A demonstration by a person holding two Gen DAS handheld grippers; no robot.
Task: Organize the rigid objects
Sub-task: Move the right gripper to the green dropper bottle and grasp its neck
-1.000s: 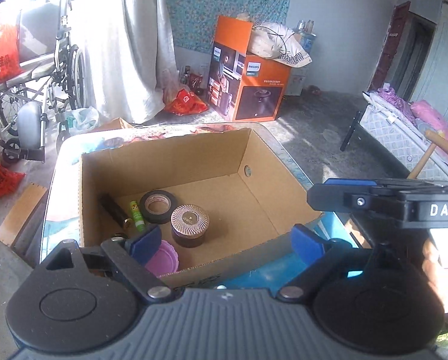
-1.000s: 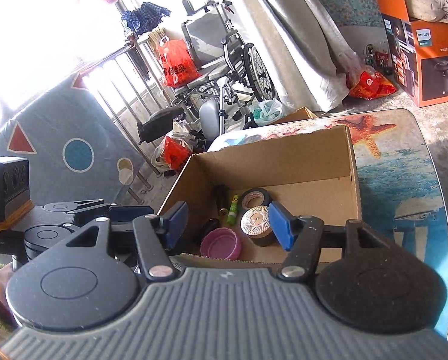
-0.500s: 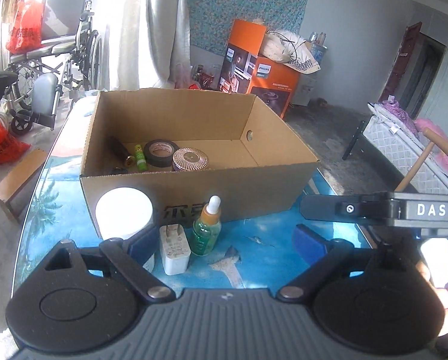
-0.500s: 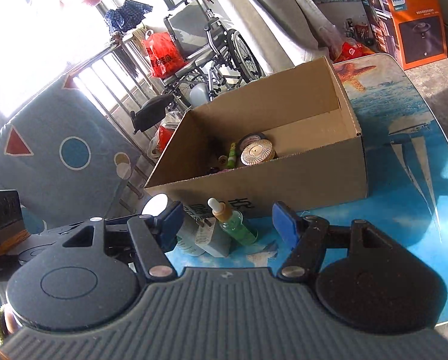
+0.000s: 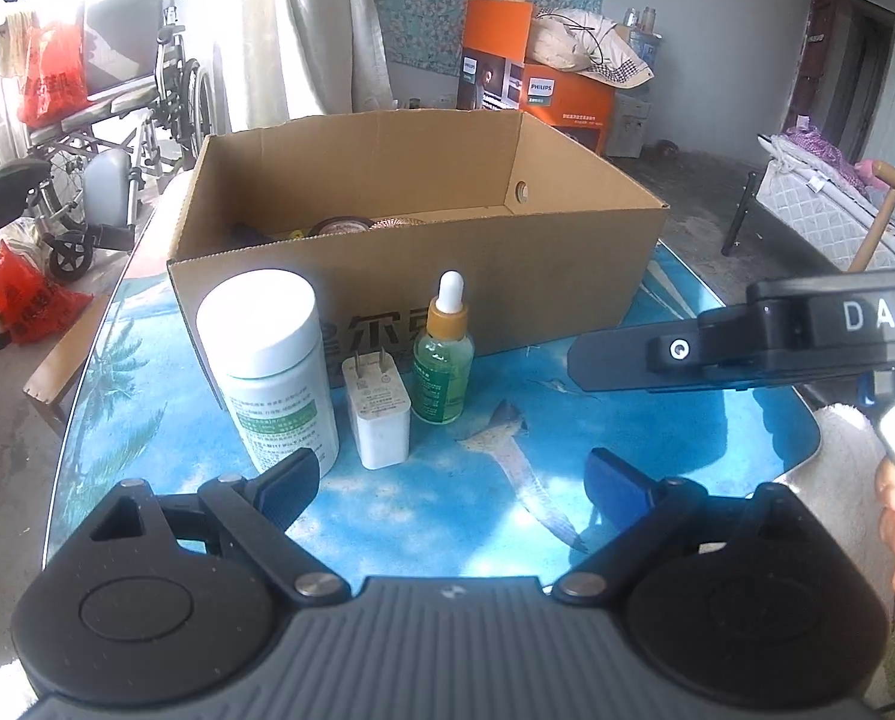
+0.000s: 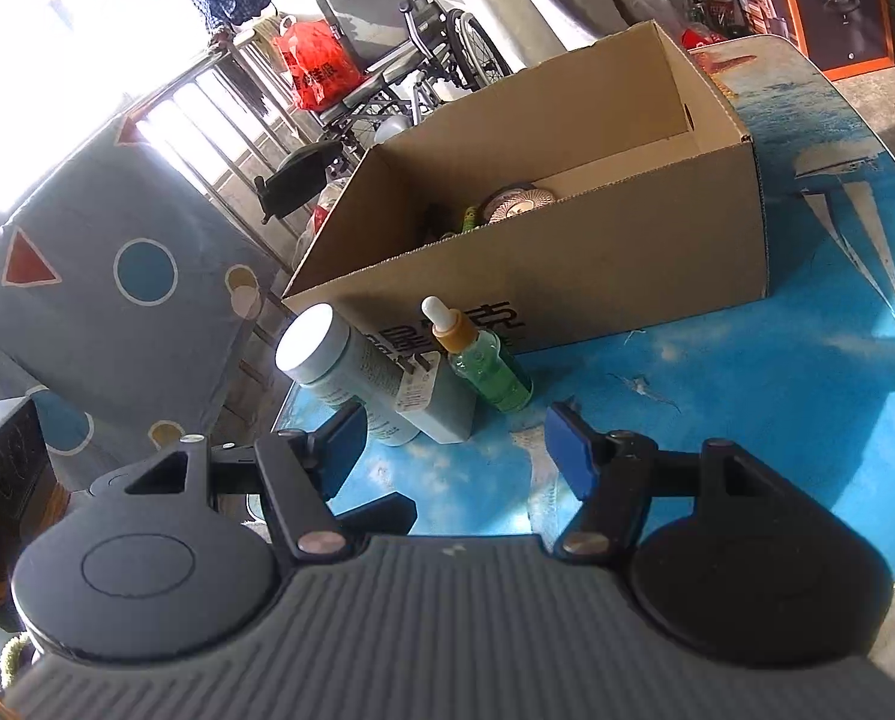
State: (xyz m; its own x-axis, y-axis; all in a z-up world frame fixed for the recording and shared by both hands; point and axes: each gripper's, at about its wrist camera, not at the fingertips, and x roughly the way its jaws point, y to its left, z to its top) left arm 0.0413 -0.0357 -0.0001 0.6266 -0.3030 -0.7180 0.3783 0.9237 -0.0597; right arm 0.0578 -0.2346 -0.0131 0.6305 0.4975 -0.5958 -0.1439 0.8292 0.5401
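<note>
While unheld, dropper bottle (image 6: 488, 367) just beyond open jaws.

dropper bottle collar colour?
Orange-amber collar under a white bulb on the green dropper bottle; clearest in the left wrist view.

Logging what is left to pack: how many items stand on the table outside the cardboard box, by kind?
White-capped bottle: 1
White plug adapter: 1
Green dropper bottle: 1
Total: 3, all in front of the cardboard box on the table.
</note>
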